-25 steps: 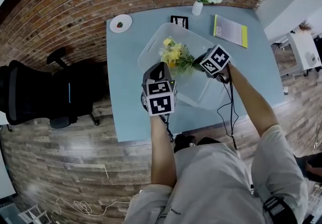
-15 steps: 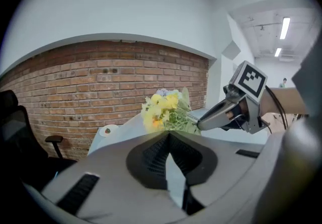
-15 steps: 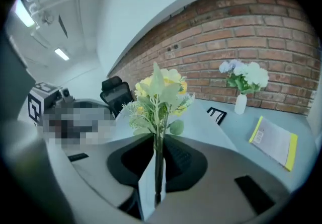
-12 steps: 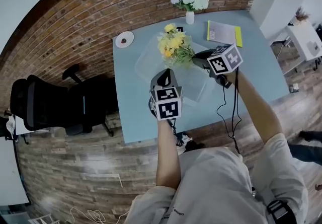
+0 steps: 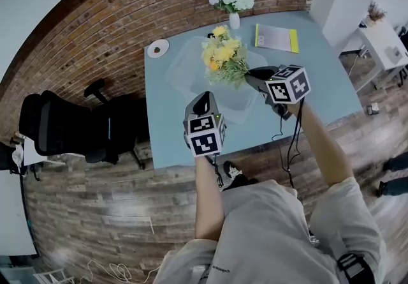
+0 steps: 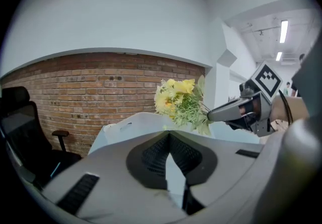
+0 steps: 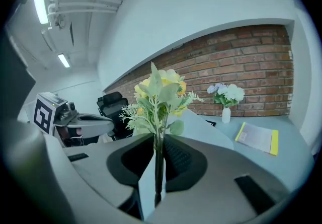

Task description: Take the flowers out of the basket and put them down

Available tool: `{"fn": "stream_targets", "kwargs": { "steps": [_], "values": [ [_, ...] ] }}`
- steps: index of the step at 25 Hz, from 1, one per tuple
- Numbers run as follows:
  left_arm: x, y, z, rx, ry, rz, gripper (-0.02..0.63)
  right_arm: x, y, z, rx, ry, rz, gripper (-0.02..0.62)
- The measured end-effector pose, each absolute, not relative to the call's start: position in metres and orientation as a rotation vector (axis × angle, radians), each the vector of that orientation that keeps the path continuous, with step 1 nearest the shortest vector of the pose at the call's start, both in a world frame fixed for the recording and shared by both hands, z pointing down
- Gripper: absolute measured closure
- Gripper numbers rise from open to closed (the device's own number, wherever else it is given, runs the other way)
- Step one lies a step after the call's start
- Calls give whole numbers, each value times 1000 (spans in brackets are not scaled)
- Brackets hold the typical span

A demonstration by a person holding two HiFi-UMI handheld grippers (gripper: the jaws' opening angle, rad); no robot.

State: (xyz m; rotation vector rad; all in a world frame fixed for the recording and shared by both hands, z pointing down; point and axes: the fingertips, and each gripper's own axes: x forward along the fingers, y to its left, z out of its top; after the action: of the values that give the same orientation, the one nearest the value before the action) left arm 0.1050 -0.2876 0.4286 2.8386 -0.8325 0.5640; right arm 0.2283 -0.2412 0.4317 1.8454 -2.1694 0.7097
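Note:
A bunch of yellow flowers with green leaves (image 5: 222, 56) hangs in the air above the clear plastic basket (image 5: 182, 71) on the pale blue table (image 5: 312, 88). My right gripper (image 5: 247, 77) is shut on its stem, which runs upright between the jaws in the right gripper view, below the flowers (image 7: 158, 94). My left gripper (image 5: 201, 103) hovers over the table's near side, in front of the basket, its jaws together with nothing in them. From the left gripper view the flowers (image 6: 181, 101) sit ahead, at the tip of the right gripper (image 6: 214, 115).
At the table's back stand a white vase of lilac and white flowers (image 5: 231, 3), a yellow-edged booklet (image 5: 275, 38) and a small white plate (image 5: 157, 48). A black office chair (image 5: 64, 126) stands left of the table on the wooden floor.
My right gripper has lifted the flowers up and clear of the basket and drawn back to the right. The left gripper has stayed near the table's front.

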Motion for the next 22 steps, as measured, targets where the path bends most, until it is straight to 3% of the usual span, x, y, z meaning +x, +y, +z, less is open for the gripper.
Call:
{"fn": "stream_targets", "kwargs": {
  "steps": [13,22],
  "values": [
    [46,-260,444,2814,-943,493,586,193,-172,431,2106,-2167,566,509],
    [72,-253,437,2934,-775,502,586,196,-149,429,2261,-2035,490,509]
  ]
}}
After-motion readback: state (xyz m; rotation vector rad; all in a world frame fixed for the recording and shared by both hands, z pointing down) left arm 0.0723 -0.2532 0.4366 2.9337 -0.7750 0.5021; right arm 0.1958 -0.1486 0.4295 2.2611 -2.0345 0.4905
